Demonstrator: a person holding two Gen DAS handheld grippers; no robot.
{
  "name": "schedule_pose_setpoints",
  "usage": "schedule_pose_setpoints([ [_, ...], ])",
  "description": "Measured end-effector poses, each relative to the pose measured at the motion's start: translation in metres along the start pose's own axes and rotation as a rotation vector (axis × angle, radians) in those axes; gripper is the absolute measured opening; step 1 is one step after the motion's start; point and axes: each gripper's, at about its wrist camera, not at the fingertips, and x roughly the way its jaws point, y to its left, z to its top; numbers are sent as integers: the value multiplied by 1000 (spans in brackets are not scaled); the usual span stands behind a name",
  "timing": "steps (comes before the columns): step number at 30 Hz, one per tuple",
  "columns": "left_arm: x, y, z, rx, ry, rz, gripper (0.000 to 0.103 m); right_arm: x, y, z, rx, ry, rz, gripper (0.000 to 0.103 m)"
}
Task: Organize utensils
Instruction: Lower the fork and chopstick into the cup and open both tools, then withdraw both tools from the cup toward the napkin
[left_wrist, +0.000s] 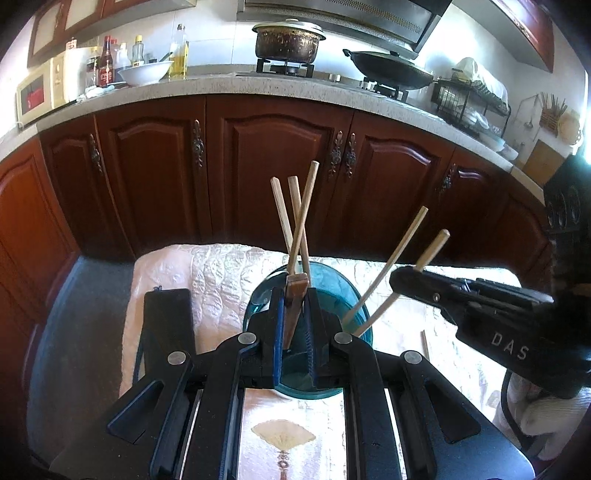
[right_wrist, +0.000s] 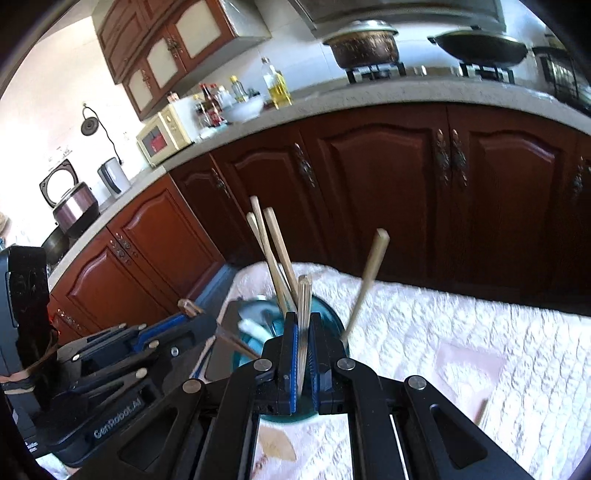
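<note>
Chopsticks (left_wrist: 295, 218) stand in the teal glass holder (left_wrist: 332, 284) at frame center. Left hand-held gripper (left_wrist: 295, 317) clamps a brown utensil handle (left_wrist: 294, 306) over it. Right hand-held gripper (right_wrist: 303, 354) pinches one pale chopstick (right_wrist: 304, 314).

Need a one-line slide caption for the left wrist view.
Left gripper clamps a dark wooden utensil over the blue cup of chopsticks.

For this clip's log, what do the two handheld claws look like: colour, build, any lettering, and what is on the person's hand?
Both claws are matte black plastic with blue ribbed pads inside the fingers and round silver pivot pins on angular linkage arms. The left claw carries pale "GenRobot.AI" lettering on its body, seen from the right wrist view. The right claw shows the letters "DAS" on its side in the left wrist view. A white knit glove covers the hand behind it.
</note>
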Motion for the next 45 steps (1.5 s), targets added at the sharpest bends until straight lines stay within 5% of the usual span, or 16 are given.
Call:
schedule_pose_setpoints([
  [6,-2,-1,0,-6,6,2,12,0,-18,-3,79,34,11,10],
  [8,-4,0,1,-12,6,3,17,-3,-20,-6,93,33,15,31],
  [9,-4,1,0,-16,7,1,23,-4,-22,-7,100,33,20,32],
  [21,-25,-3,-3,-46,-17,-20,38,-31,-35,-19,138,21,17,36],
  [45,-30,-78,-41,54,10,-87,38,-84,-70,-71,109,10,-159,36],
])
